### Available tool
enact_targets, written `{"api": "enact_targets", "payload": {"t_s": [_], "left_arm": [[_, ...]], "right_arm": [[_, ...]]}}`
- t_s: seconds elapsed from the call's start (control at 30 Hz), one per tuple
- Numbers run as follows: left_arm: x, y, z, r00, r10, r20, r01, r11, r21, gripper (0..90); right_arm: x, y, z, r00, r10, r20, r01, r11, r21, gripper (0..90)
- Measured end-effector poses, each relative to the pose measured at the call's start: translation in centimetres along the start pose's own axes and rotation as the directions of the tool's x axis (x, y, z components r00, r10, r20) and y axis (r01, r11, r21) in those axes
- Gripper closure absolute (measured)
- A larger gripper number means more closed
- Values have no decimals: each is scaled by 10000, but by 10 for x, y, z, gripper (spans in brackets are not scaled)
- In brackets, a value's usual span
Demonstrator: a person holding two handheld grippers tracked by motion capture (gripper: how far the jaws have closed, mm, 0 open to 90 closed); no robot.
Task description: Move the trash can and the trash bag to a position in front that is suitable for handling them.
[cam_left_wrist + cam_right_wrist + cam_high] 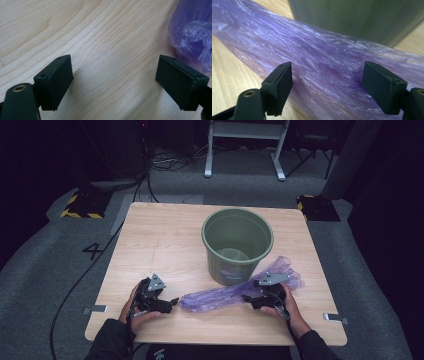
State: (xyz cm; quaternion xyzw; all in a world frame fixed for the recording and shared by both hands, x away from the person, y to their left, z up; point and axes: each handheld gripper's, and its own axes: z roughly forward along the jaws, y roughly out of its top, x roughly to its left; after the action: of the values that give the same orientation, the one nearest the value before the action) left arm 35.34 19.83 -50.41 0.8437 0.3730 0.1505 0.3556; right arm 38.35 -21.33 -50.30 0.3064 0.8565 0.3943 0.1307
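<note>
Overhead, a light wooden table [165,245] carries a green bucket [237,245] standing upright toward the far middle, its mouth open and a label on its near wall. A long, crumpled purple plastic bag [220,296] lies stretched across the near half of the table, running from just in front of the bucket's right side down toward the left; its wider end passes close beside the bucket's base. The left gripper [172,304], held in the person's left hand [132,312], rests near the table's front edge with its tips just short of the bag's narrow end. The right gripper [247,299], in the right hand [290,307], sits at the bag's middle stretch, in front of the bucket. Beyond the table lie grey carpet, cables and a white frame's legs [245,150].

From the left gripper view, the jaws stand wide apart over bare wood [100,45], nothing between them; the bag's bunched end [192,32] lies just beyond the right-hand jaw.

From the right gripper view, the jaws are spread wide with the bag [324,65] lying across the gap; whether the pads touch the film cannot be told. The bucket's green wall [362,17] rises directly behind the bag.
</note>
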Motion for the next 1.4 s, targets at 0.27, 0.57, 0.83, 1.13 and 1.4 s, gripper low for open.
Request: {"api": "enact_targets", "payload": {"t_s": [0.27, 0.57, 0.83, 1.13, 1.4], "left_arm": [[0, 2, 2, 10000, 31, -17, -31, 10000, 36, 128], [0, 3, 3, 10000, 54, 1, -54, 10000, 47, 125], [0, 3, 3, 10000, 57, -4, -57, 10000, 43, 125], [0, 3, 3, 10000, 94, -5, -94, 9999, 59, 125], [0, 3, 3, 10000, 60, 0, -60, 10000, 46, 126]], "right_arm": [[-6, -1, -1, 10000, -1, -81, 2, 10000, 62, 238], [-24, -10, -15, 9997, 2, 231, -3, 10000, 14, 464], [-36, -19, -27, 9989, 167, 430, -161, 9998, -151, 780], [-44, -23, -44, 9965, 352, 762, -299, 9972, -687, 871], [-50, -26, -58, 9937, 483, 1016, -342, 9902, -1356, 881]]}}
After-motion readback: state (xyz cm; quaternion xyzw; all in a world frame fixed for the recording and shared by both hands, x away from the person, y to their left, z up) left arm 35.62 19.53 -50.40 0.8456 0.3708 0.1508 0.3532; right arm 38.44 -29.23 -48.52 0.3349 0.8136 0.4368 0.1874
